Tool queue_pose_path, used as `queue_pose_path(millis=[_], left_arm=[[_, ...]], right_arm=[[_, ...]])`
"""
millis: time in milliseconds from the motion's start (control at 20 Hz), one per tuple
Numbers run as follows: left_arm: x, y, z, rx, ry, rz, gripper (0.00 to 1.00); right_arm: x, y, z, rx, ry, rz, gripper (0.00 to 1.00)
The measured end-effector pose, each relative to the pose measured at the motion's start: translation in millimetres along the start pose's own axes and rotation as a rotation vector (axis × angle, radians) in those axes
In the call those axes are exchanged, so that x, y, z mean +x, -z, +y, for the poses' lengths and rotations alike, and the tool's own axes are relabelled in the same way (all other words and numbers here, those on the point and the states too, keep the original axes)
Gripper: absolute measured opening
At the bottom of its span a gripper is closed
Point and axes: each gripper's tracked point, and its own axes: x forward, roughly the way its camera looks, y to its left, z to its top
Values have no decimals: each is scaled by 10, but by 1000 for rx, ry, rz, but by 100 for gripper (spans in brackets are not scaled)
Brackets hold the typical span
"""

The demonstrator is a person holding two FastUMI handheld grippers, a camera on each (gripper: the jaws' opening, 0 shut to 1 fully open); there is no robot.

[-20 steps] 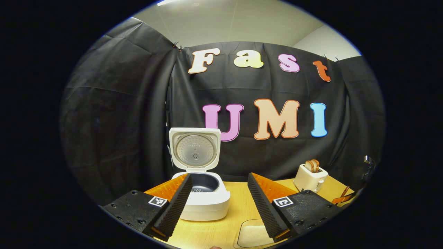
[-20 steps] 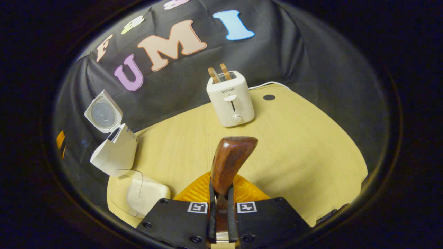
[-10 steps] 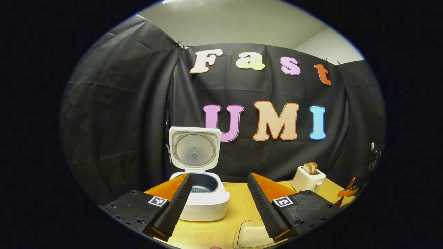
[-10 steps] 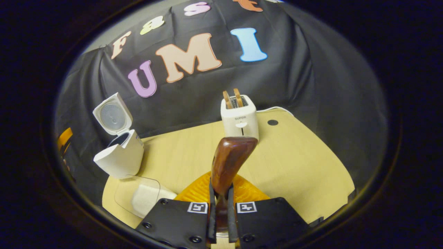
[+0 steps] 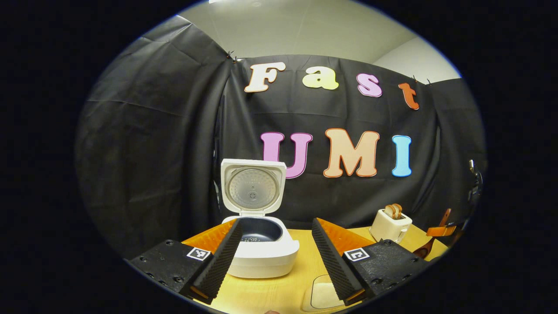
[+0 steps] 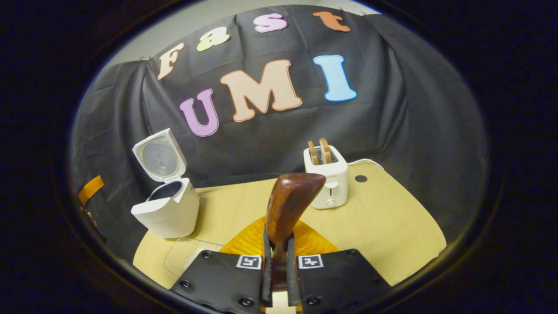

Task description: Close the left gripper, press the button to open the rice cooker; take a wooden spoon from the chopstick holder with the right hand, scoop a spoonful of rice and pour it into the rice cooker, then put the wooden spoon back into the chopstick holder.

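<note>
The white rice cooker (image 5: 263,255) stands open on the wooden table, its lid (image 5: 253,187) upright and a few pale grains in the dark inner pot (image 5: 257,230). My left gripper (image 5: 274,257) is held open and empty just in front of it. A dark brown wooden spoon (image 6: 290,203) sticks forward and up from my right gripper (image 6: 279,266), which is shut on its handle. From the right gripper view the cooker (image 6: 168,213) sits far left, well apart from the spoon. At the right edge of the left gripper view, the right gripper (image 5: 439,230) hovers above the table.
A white toaster (image 6: 327,179) with two slices stands at the back of the table (image 6: 392,226). A clear container of rice (image 5: 320,295) lies near the front edge, just right of the cooker. An orange part of the left gripper (image 6: 89,189) shows far left.
My right gripper has lifted and tilted upward with the spoon; cooker and toaster have slid down in its view. My left gripper has shifted slightly and stays open.
</note>
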Motion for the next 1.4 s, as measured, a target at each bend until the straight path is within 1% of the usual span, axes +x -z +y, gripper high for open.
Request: queue_pose_path(millis=[50,100,150,200,250,350,400,600,850,900,950,1000,1200,1250,1300,1350,1400], left_arm=[[-11,6,56,3,-5,3,98],[-25,20,107,5,-9,6,95],[-42,21,161,5,-14,7,95],[-48,27,212,5,-18,7,97],[-55,18,267,6,-23,7,95],[-73,29,366,8,-28,7,95],[-78,28,410,9,-30,7,95],[-86,18,542,2,-32,5,95],[-105,47,672,28,-28,13,94],[-109,77,700,30,-26,18,92],[-110,93,718,30,-26,24,92],[-106,108,745,29,-24,28,95],[-102,159,852,31,-26,38,95],[-100,173,879,32,-26,41,92],[-83,184,900,31,-26,44,92],[-80,186,918,31,-25,46,92],[-82,217,934,30,-24,49,94]], right_arm=[[15,17,108,-5,-12,-5,16],[31,36,228,-7,-28,-6,17],[56,57,335,-6,-41,-6,17],[65,82,430,-8,-49,-4,17],[80,115,535,-10,-59,-3,17],[139,185,731,-12,-79,4,15],[146,220,823,-14,-88,2,17],[220,403,1112,-60,-92,-6,15],[368,636,1279,-142,-59,-26,14],[402,708,1321,-149,-59,-23,14],[438,774,1388,-145,-65,-14,15],[463,827,1453,-139,-71,-6,17],[569,1017,1620,-133,-74,16,18],[574,1082,1655,-134,-74,21,15],[590,1127,1679,-136,-73,27,18],[626,1180,1717,-141,-71,33,15],[640,1230,1743,-144,-71,41,17]])
